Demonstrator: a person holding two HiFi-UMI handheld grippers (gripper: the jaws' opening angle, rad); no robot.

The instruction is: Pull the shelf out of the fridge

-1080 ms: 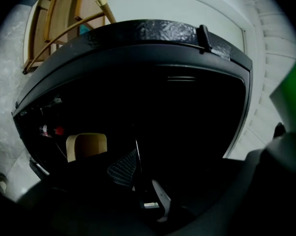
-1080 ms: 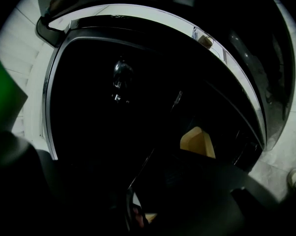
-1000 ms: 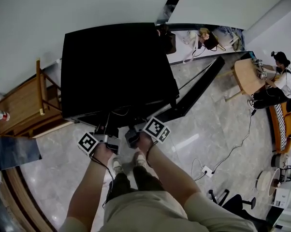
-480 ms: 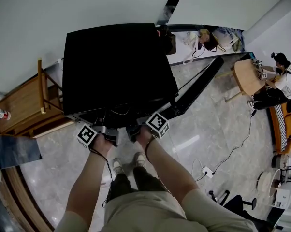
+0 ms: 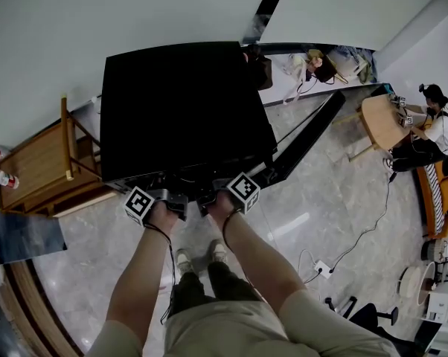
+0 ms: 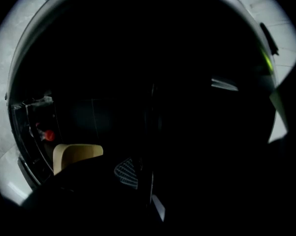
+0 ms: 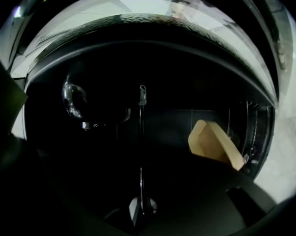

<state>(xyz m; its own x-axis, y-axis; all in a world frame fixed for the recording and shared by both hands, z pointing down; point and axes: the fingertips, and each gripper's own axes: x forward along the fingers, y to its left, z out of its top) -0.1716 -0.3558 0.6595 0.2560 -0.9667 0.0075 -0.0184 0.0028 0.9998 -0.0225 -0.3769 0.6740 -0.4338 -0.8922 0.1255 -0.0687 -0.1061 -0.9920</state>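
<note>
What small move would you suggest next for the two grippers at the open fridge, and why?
Probably finish closing both before pulling. The thin front edge of the shelf runs between the jaws of the left gripper and the right gripper, which have just been closing, but the dark views do not show whether they grip it yet. Pulling now might slip.

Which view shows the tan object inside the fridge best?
Right gripper view: the tan object is lit, its edges clear. Left gripper view shows only its upper part; head view shows only the fridge from above.
</note>
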